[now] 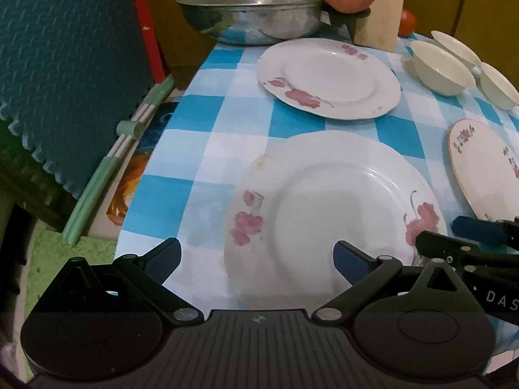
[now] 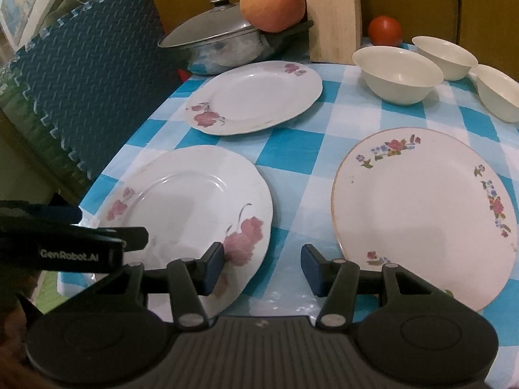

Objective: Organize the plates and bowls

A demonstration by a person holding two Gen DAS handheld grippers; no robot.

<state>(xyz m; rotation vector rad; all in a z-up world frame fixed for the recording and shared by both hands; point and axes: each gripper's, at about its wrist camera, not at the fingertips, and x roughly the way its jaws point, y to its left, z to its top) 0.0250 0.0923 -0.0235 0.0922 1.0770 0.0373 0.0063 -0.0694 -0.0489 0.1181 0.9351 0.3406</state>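
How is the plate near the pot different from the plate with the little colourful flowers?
The plate near the pot has large pink blooms and a wavy plain edge; the colourful-flower plate has small red, blue and yellow sprigs and a smooth gold-lined rim. The first lies farther back, the second nearer. Both are white, empty, and lying flat on the checked cloth.

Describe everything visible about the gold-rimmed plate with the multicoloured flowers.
The gold-rimmed plate is round, cream-white and glossy, probably ceramic, with a thin gold edge and small sprays of red, blue and yellow flowers around its border. It lies flat, empty, on the blue checked tablecloth, apart from the other dishes. Nothing visibly grips it.
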